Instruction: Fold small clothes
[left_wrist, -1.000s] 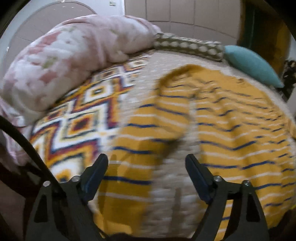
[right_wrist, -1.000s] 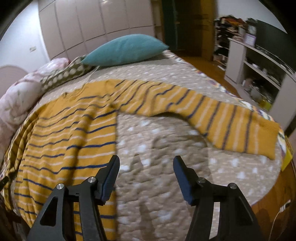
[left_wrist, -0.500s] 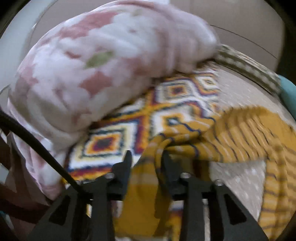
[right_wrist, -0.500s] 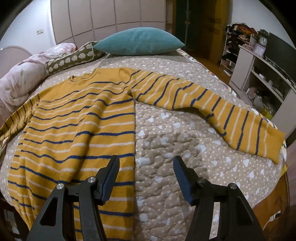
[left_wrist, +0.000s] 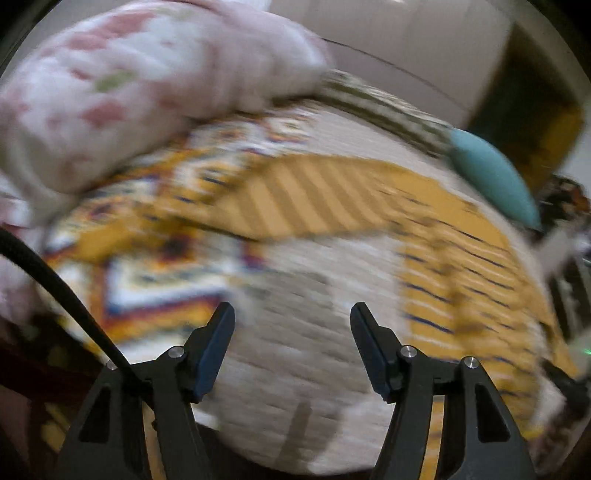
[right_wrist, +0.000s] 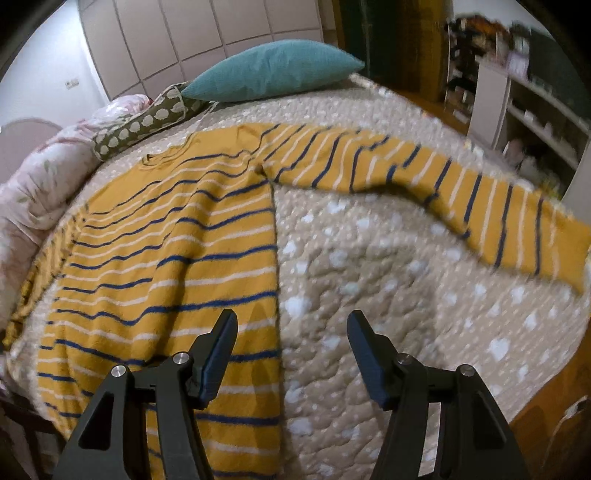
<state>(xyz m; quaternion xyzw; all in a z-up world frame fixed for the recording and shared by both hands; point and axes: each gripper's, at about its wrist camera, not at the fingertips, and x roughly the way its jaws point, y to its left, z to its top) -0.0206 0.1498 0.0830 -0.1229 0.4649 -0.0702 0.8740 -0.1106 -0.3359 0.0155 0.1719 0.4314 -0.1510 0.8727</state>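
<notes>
Spreading the yellow striped sweater (right_wrist: 166, 258) flat on the bed (right_wrist: 369, 295) comes first. My left claw (left_wrist: 291, 325), just reopened and empty, has one sleeve (left_wrist: 295, 199) ahead; my right claw (right_wrist: 288, 332) gapes empty over the hem. I'd smooth wrinkles before folding sleeves inward.

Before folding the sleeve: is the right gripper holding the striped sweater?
No, the right gripper is open above the sweater, its fingers empty.
</notes>
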